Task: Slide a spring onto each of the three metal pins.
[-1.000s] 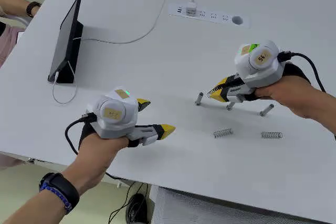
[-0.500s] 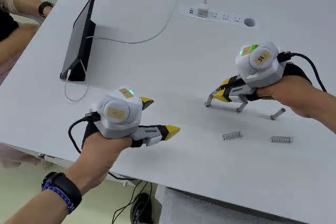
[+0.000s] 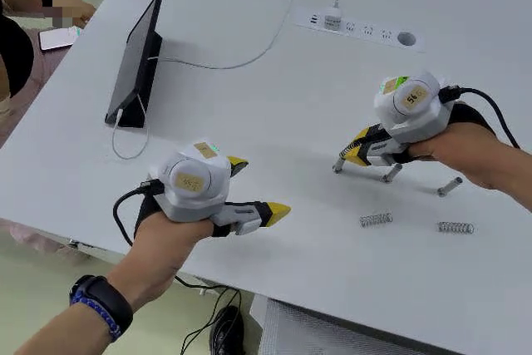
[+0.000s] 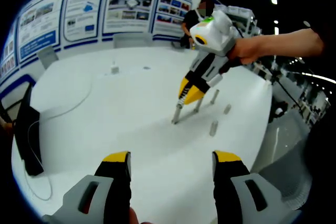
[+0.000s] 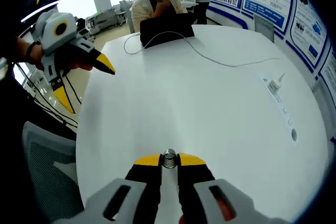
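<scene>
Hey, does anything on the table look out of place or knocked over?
One metal pin, off to the side of the right tool, seems to lie flat on the table while the other pins stand. It's hard to be sure.

On the worktop (image 3: pixel 274 106), a tablet (image 3: pixel 137 60) stands at the far left, and a power strip (image 3: pixel 366 32) lies along the back to its right. Three pins (image 3: pixel 391 174) sit in a row at the right, with two springs (image 3: pixel 376 219) in front of them. The right hand-held gripper (image 3: pixel 353 154) is just above the leftmost pin (image 3: pixel 338 165), with a third spring (image 5: pixel 169 158) between its jaws. The left hand-held gripper (image 3: pixel 258 187) is at the near left, well apart.
</scene>
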Tool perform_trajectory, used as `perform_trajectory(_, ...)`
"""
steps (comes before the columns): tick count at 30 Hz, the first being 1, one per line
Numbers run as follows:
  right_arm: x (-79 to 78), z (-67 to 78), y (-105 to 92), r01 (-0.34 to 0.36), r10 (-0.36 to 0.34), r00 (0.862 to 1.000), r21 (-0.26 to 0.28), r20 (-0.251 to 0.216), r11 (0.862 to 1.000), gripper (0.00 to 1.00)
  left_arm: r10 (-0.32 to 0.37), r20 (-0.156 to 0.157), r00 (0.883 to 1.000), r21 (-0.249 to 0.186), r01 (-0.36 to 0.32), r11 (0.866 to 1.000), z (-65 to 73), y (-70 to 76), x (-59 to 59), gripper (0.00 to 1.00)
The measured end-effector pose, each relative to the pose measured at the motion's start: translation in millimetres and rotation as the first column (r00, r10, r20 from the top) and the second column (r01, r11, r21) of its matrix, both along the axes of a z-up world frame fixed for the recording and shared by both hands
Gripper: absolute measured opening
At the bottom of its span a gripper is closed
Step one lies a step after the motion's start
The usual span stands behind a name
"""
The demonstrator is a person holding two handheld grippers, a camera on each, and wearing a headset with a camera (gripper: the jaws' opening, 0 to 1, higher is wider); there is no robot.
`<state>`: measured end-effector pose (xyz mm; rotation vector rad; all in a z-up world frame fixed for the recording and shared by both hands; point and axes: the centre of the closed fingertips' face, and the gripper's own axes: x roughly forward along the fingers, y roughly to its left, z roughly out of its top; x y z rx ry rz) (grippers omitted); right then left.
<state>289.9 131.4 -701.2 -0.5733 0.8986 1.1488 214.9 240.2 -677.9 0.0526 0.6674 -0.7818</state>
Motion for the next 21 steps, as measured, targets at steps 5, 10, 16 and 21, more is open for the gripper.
perform_trajectory(5, 0.4, -4.1, 0.0, -0.009, 0.009, 1.000, -0.012, 0.002, 1.000, 0.13, 0.004, -0.001, 1.000, -0.005, -0.004, 1.000, 0.2, -0.1, 0.3, 0.64)
perform_trajectory(10, 1.9, -7.1, 0.8, -0.013, 0.013, 1.000, -0.018, 0.004, 1.000, 0.13, 0.002, -0.006, 1.000, -0.007, -0.002, 1.000, -0.8, -0.2, -0.4, 0.64)
perform_trajectory(16, 2.8, -10.7, 3.2, -0.017, 0.017, 1.000, -0.022, -0.001, 1.000, 0.13, 0.001, -0.006, 1.000, -0.008, -0.001, 1.000, -1.0, -0.2, -0.1, 0.63)
perform_trajectory(21, 2.7, -14.4, 4.8, -0.027, 0.027, 1.000, -0.030, 0.004, 0.999, 0.13, 0.004, -0.004, 1.000, -0.009, -0.004, 1.000, -0.7, 0.9, 2.1, 0.63)
